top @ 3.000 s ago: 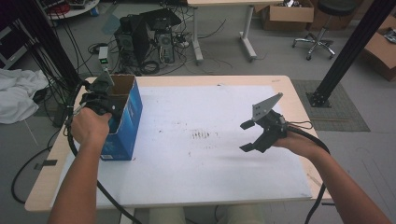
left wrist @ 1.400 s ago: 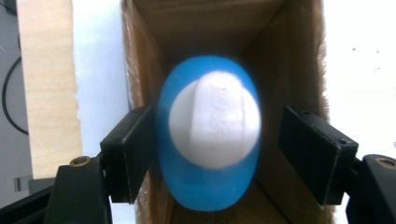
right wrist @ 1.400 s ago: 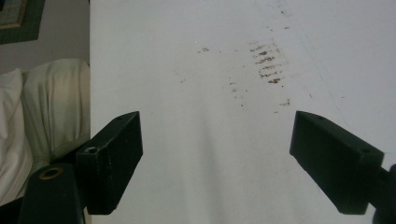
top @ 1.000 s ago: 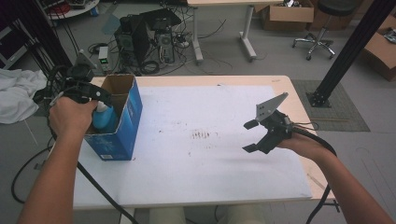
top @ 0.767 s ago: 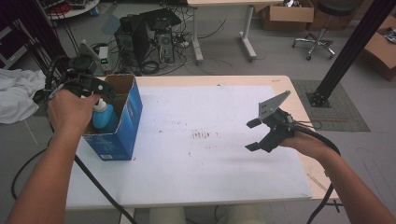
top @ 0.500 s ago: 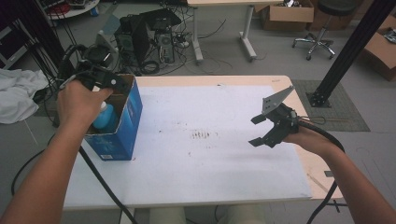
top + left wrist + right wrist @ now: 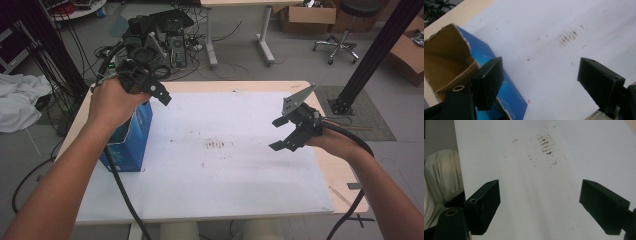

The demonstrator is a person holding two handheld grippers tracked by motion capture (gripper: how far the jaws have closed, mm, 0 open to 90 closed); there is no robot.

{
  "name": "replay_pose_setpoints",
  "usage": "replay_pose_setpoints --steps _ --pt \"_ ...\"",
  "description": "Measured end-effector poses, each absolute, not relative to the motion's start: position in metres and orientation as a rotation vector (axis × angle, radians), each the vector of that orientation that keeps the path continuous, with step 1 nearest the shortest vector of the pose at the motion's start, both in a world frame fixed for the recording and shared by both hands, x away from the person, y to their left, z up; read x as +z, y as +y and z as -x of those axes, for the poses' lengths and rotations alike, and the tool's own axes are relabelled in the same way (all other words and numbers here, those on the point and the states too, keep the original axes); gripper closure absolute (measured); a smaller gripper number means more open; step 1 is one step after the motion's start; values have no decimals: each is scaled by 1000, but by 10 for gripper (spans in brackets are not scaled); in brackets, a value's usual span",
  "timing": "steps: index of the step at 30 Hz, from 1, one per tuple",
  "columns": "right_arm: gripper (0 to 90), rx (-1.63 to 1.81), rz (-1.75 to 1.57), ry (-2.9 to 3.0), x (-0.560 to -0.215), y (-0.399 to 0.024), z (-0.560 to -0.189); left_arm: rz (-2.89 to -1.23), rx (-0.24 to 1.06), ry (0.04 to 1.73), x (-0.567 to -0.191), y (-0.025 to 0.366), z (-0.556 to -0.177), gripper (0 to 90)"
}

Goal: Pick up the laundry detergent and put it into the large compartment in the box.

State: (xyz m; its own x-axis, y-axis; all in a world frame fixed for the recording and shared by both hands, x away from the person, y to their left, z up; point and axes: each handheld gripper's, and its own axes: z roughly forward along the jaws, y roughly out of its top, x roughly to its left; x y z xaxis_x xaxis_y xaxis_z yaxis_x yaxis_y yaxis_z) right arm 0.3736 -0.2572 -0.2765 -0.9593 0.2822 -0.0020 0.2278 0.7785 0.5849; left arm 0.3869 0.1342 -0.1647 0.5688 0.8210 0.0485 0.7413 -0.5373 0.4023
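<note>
An open blue cardboard box (image 7: 131, 142) stands at the table's left edge, and my left hand covers its top in the high view. My left gripper (image 7: 159, 95) hangs above the box's far right corner. In the left gripper view the left gripper (image 7: 539, 85) is open; its jaws have just been opening and nothing is between them. The box (image 7: 511, 100) shows its brown inside at the left of that view. My right gripper (image 7: 280, 134) is held open above the right half of the white table cover (image 7: 225, 190). Nothing lies between the right gripper's (image 7: 539, 205) jaws.
Brown smudges (image 7: 217, 145) mark the middle of the cover. Behind the table, a computer tower (image 7: 160, 30) and loose cables lie on the floor. A black frame post (image 7: 370, 55) stands at the right, a white cloth (image 7: 17, 107) at the left.
My left hand has lifted from over the box and moved right, and its jaws have spread. The light blue thing seen inside the box is now hidden by the hand. The right gripper has barely shifted.
</note>
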Motion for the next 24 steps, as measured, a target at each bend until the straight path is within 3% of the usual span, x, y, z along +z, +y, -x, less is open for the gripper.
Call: replay_pose_setpoints --steps 24 --pt "170 897 -432 2872 -269 -251 -379 -2706 270 698 -194 66 -387 217"
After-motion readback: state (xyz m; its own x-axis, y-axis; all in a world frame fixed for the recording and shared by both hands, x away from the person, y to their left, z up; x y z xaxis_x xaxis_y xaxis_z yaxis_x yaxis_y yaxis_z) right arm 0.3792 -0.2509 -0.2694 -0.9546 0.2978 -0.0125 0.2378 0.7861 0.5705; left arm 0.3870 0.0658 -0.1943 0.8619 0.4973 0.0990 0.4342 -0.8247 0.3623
